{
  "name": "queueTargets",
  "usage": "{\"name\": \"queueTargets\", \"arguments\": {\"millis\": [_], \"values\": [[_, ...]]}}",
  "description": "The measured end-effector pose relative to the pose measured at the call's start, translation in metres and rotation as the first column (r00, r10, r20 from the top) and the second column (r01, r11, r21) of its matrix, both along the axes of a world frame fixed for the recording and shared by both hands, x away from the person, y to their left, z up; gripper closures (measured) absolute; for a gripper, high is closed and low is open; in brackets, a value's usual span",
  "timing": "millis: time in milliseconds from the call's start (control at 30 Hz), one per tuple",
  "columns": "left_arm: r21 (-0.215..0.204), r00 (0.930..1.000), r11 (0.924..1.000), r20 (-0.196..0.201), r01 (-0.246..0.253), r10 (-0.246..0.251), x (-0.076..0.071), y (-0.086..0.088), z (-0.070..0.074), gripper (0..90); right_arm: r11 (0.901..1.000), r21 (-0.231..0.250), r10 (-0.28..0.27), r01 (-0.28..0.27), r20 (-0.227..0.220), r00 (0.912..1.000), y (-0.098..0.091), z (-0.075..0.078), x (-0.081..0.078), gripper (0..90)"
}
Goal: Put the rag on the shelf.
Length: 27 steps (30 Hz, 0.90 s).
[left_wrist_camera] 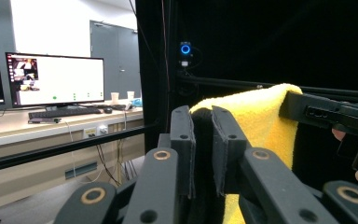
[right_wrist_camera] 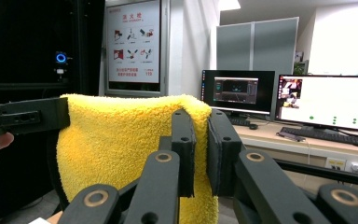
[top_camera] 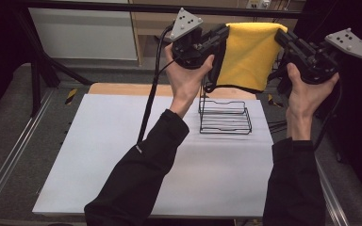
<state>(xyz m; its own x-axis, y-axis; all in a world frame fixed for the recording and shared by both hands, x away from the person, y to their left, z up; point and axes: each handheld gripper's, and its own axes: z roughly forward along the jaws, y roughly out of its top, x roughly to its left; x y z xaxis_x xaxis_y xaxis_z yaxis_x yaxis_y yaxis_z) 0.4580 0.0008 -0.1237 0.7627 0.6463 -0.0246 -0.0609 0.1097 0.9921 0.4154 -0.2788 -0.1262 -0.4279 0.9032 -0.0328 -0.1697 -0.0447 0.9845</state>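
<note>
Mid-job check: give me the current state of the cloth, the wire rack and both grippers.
Yellow cloth: held up in the air, stretched between both grippers, lower part hanging free.
Wire rack: upright on the white table, nothing on it.
Left gripper: shut on the cloth's corner.
Right gripper: shut on the opposite corner.

Person's got both arms up over the far end of the bench (top_camera: 122,155), black sleeves coming in from the bottom. Left gripper (top_camera: 221,34) and right gripper (top_camera: 283,37) each clamp a top corner of a yellow towel (top_camera: 247,56), so it hangs stretched between them like a little banner, dark trim along its bottom edge. Each gripper has a grey three-cornered plate on top, and a black cable drops from the left one down across the white bench top. Right below the towel sits a black wire rack (top_camera: 225,115), standing on the bench, not touching the cloth
</note>
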Motion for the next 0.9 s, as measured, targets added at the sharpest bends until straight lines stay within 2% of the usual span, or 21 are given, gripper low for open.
{"name": "queueTargets", "arguments": {"millis": [333,500,700,867,900], "values": [[0.015,0.9994,0.9993,0.010,-0.033,0.033,0.018,-0.004,0.014,80.0,1.0000,0.006,-0.001,0.001,0.008,1.0000,-0.001,0.010,0.023,83.3],[0.033,0.9987,0.9982,-0.004,-0.051,0.051,0.033,-0.005,0.016,80.0,1.0000,0.008,-0.003,0.003,0.000,1.0000,-0.001,0.010,0.035,83.3],[0.048,0.9981,0.9973,-0.027,-0.055,0.056,0.050,-0.005,0.006,80.0,1.0000,-0.004,-0.008,0.008,-0.026,0.9996,0.001,0.004,0.052,83.3],[0.063,0.9975,0.9963,-0.035,-0.059,0.061,0.059,-0.006,-0.005,79.9,0.9999,-0.014,-0.010,0.010,-0.054,0.9985,-0.001,-0.009,0.070,83.3],[0.079,0.9972,0.9948,-0.034,-0.065,0.067,0.063,-0.006,-0.009,80.0,0.9999,-0.015,-0.009,0.008,-0.058,0.9983,-0.001,-0.012,0.073,83.3]]}}
